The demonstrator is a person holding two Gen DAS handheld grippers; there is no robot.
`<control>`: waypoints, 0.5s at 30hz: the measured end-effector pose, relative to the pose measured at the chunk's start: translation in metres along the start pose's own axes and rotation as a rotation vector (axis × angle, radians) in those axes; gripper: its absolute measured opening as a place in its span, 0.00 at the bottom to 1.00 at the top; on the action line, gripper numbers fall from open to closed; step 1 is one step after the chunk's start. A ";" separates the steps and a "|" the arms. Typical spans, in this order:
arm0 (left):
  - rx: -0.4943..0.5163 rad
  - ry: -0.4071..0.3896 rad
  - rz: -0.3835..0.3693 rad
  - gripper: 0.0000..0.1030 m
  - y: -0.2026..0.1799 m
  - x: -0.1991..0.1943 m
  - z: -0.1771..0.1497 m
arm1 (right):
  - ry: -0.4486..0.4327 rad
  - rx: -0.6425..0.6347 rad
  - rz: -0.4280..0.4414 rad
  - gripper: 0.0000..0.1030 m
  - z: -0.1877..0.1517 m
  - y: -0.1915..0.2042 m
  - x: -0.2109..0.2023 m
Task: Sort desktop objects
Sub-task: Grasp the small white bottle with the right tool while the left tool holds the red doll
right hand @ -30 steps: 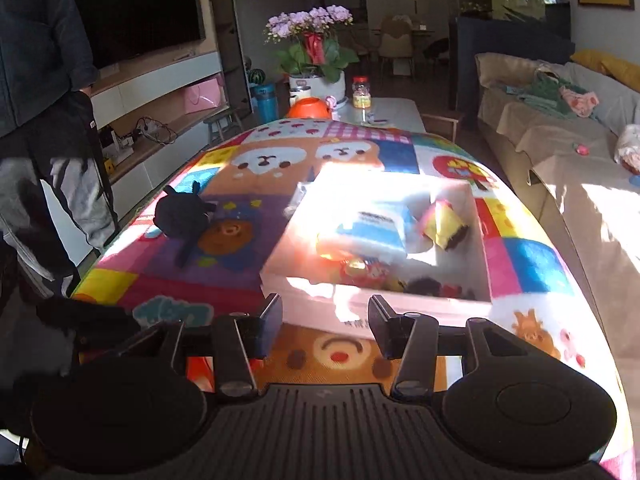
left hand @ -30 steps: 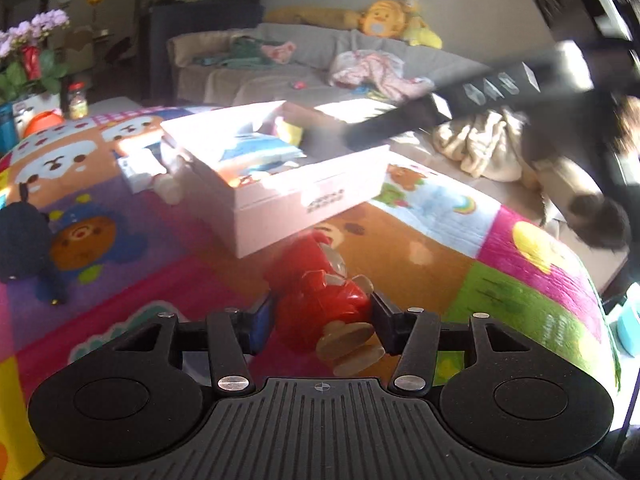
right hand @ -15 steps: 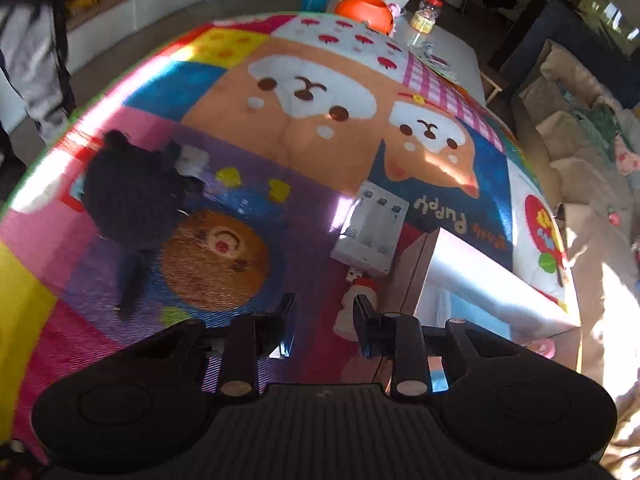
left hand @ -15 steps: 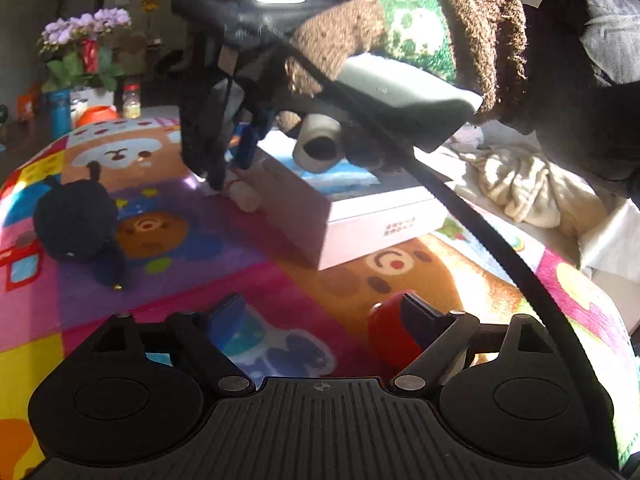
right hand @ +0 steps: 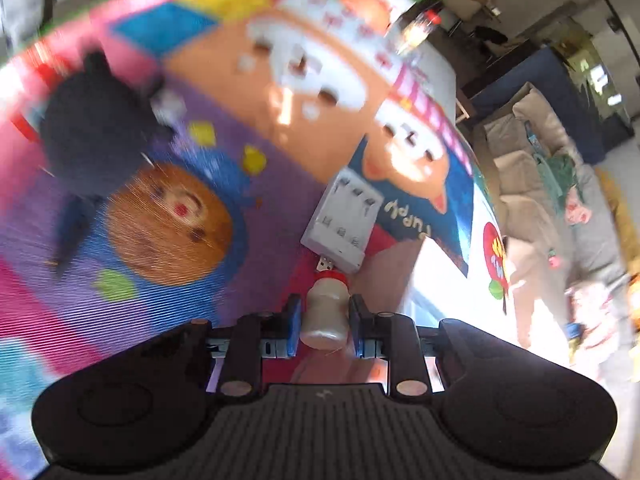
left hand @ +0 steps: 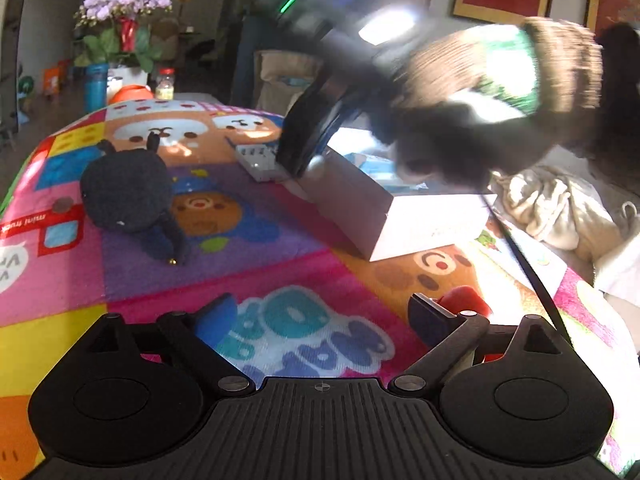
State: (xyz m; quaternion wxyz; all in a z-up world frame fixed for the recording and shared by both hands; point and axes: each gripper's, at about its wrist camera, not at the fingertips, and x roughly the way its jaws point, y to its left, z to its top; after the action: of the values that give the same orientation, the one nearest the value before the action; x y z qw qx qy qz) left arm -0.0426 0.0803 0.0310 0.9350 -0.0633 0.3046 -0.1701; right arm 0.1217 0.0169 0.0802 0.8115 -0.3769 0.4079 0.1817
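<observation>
My right gripper point(right hand: 323, 314) is shut on a small cream bottle with a red cap point(right hand: 325, 310), beside the pink box's wall point(right hand: 384, 276). A white battery charger point(right hand: 344, 220) lies just past the bottle. My left gripper point(left hand: 320, 316) is open and empty above the colourful mat. A red toy point(left hand: 464, 300) lies just behind its right finger. In the left wrist view the right gripper point(left hand: 304, 148), blurred, reaches down at the far left corner of the pink box point(left hand: 400, 208). A black plush toy point(left hand: 124, 188) sits on the mat's left; it also shows in the right wrist view point(right hand: 92, 128).
The box holds several items, among them a blue packet point(left hand: 384, 168). A flower pot point(left hand: 120, 40), a blue bottle point(left hand: 95, 84), an orange bowl point(left hand: 130, 92) and a jar point(left hand: 165, 82) stand beyond the mat's far end. A sofa point(right hand: 560, 184) runs along the right.
My right gripper has dropped toward the mat and closed on the small bottle beside the charger. My left gripper has drawn back from the red toy, staying open.
</observation>
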 end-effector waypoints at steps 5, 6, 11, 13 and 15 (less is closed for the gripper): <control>0.009 0.010 -0.022 0.94 -0.013 -0.004 -0.001 | -0.156 0.172 0.148 0.24 -0.065 -0.041 -0.088; 0.012 0.013 -0.025 0.94 -0.017 -0.004 -0.001 | -0.164 0.197 0.164 0.24 -0.082 -0.046 -0.098; 0.053 0.036 -0.033 0.94 -0.046 -0.004 -0.002 | -0.153 0.309 0.197 0.24 -0.181 -0.056 -0.116; 0.073 0.055 -0.038 0.94 -0.061 -0.003 -0.003 | -0.171 0.349 0.204 0.24 -0.218 -0.056 -0.108; 0.096 0.079 -0.044 0.94 -0.078 -0.001 -0.006 | -0.183 0.389 0.212 0.24 -0.248 -0.053 -0.098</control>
State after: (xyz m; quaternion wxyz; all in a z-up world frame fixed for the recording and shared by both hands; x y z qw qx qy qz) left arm -0.0683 0.0076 0.0441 0.9203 -0.0182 0.3312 -0.2076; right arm -0.0355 -0.2054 0.0880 0.8788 -0.1505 0.3975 0.2171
